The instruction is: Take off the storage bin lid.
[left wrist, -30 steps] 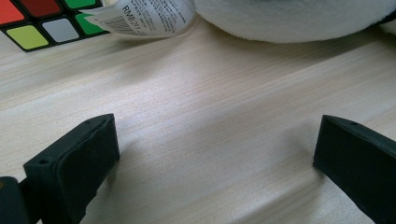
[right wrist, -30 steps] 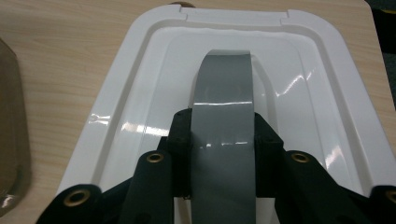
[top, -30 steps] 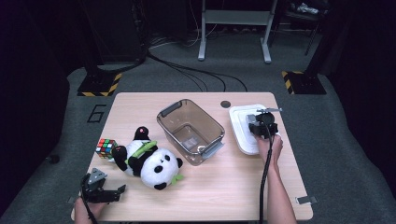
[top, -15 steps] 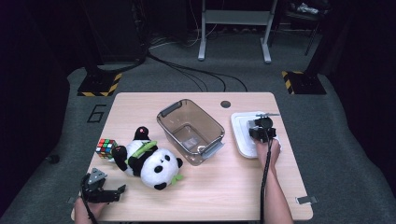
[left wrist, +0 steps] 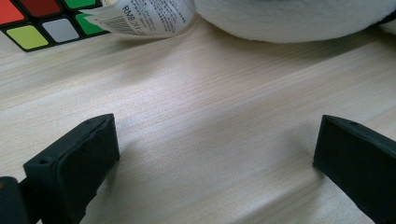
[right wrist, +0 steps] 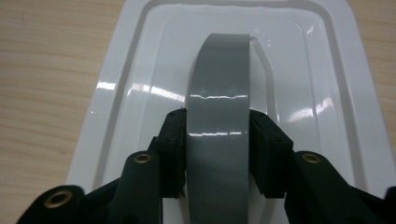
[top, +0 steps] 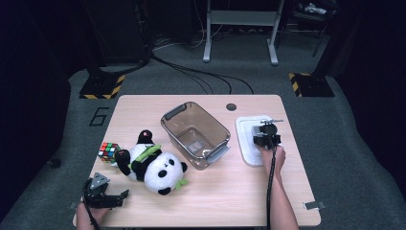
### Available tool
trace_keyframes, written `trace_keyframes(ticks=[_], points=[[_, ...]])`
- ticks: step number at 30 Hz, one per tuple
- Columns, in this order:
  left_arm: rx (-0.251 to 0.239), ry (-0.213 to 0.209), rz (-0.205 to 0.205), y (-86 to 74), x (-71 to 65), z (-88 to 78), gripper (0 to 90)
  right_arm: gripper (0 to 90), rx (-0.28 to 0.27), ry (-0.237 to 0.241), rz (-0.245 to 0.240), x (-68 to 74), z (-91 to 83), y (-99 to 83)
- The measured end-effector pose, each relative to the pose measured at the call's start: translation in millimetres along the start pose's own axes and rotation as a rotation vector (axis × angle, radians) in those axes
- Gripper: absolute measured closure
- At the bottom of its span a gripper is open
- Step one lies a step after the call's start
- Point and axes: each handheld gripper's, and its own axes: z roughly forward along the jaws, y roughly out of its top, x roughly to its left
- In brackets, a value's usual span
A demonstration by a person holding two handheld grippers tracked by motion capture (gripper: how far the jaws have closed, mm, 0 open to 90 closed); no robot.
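Lowered onto the white lid (right wrist: 140, 93), your right hand-held gripper (right wrist: 218, 154) has just been easing open around the grey tape roll (right wrist: 218, 116) — placing nearly done, letting go remains.

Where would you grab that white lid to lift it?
By the grey handle that arches up from the middle of the white lid, coming straight down from above. The lid lies flat on the table, so its thin rim offers little to pinch. The right gripper already has a jaw on either side of that handle.
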Motion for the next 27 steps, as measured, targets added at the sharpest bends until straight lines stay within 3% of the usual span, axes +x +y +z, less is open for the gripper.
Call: trace_keyframes(ticks=[6,11,18,27], points=[[0.000,0.000,0.000,0.0,0.0,0.0,0.0,41.9,-0.010,0.006,0.015,-0.6,-10.1,-0.4],[-0.005,-0.001,-0.007,-0.1,-0.4,0.4,0.0,30.3,-0.041,0.032,-0.011,1.1,-26.5,-0.5],[-0.006,0.001,-0.008,-0.1,-0.5,0.4,0.0,15.4,-0.072,0.096,-0.076,18.3,-51.0,-14.2],[-0.006,-0.001,-0.008,-0.1,-0.5,0.4,0.0,2.3,-0.097,0.178,-0.190,50.9,-64.3,-41.2]])
